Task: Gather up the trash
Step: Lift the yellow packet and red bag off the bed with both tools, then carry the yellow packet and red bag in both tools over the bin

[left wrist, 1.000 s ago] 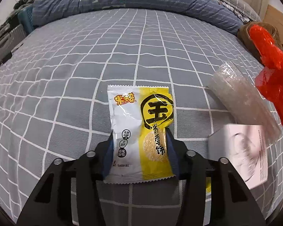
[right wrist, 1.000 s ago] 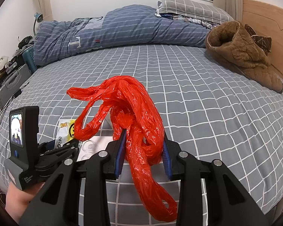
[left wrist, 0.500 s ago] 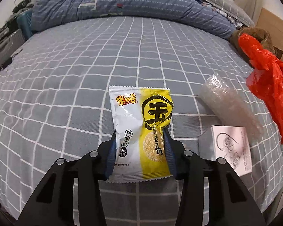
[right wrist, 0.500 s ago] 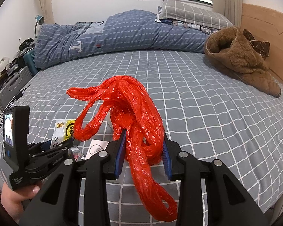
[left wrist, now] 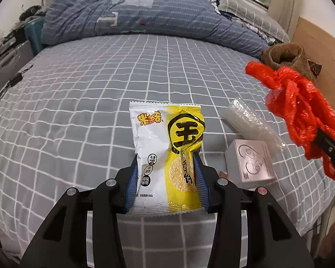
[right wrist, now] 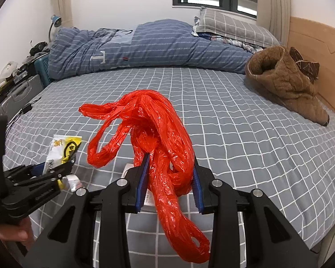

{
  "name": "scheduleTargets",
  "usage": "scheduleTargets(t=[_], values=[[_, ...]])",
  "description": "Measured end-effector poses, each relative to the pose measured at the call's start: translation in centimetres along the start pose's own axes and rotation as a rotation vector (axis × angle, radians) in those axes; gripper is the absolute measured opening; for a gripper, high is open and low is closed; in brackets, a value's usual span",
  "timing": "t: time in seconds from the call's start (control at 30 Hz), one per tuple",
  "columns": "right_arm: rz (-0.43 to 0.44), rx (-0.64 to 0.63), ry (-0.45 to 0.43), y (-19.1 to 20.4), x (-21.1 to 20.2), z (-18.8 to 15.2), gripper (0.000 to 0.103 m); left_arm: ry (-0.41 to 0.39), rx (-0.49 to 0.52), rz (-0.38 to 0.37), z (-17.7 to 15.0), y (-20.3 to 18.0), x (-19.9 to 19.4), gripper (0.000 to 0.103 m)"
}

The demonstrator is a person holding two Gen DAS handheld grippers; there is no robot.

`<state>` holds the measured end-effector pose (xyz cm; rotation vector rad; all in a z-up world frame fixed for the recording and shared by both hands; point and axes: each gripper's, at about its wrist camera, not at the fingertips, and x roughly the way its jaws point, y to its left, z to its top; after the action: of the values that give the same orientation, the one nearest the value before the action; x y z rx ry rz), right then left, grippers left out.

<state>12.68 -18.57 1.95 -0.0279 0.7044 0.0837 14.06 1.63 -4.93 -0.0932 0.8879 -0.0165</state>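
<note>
My left gripper (left wrist: 166,167) is shut on a white and yellow snack packet (left wrist: 167,147) and holds it up above the grey checked bed. The packet also shows in the right wrist view (right wrist: 63,149), in the left gripper (right wrist: 70,160). My right gripper (right wrist: 169,167) is shut on a crumpled red plastic bag (right wrist: 158,134), held off the bed; its handles hang loose. The bag also shows at the right of the left wrist view (left wrist: 301,111). A clear bubble-wrap roll (left wrist: 252,122) and a small silver box (left wrist: 250,163) lie on the bed between the grippers.
A blue striped duvet (right wrist: 145,47) and a grey pillow (right wrist: 232,26) lie at the far side of the bed. A brown fleece garment (right wrist: 283,80) lies by the wooden headboard at right. A grey suitcase (right wrist: 17,93) and clutter stand at left.
My left gripper has lifted the snack packet higher and pulled back, so more of the bed and room shows. The right gripper has risen a little with the red bag.
</note>
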Motion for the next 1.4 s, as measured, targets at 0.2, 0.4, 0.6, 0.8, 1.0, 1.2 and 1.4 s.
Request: scheduleTargets(t=[0.2,0.4,0.6,0.8,1.0,1.2,1.4], values=[[0.009,0.007,0.0,1.0,-1.5,-1.1,0.033,-0.024,-0.013,-0.011,-1.3,1.1,-3.0,0.044],[0.015,0.005,-0.002,2.1,-3.1,-2.2,0.033,-0.021,-0.016,-0.017,-3.2,1.6,-5.3,0.044],[0.021,0.012,-0.011,2.7,-5.2,-3.3,0.032,-0.021,0.0,-0.01,-5.0,1.5,-7.1,0.043],[0.019,0.017,-0.005,2.7,-7.2,-4.8,0.033,-0.033,0.002,-0.011,-6.1,1.5,-9.2,0.043],[0.016,0.022,-0.007,2.5,-9.8,-6.6,0.033,-0.047,-0.001,-0.014,-7.8,1.5,-11.8,0.043],[0.019,0.009,-0.02,2.9,-13.7,-8.8,0.033,-0.03,0.005,-0.02,-11.1,1.2,-13.8,0.043],[0.017,0.01,-0.015,3.1,-16.9,-11.4,0.032,-0.03,-0.016,-0.03,-13.5,1.5,-16.3,0.043]])
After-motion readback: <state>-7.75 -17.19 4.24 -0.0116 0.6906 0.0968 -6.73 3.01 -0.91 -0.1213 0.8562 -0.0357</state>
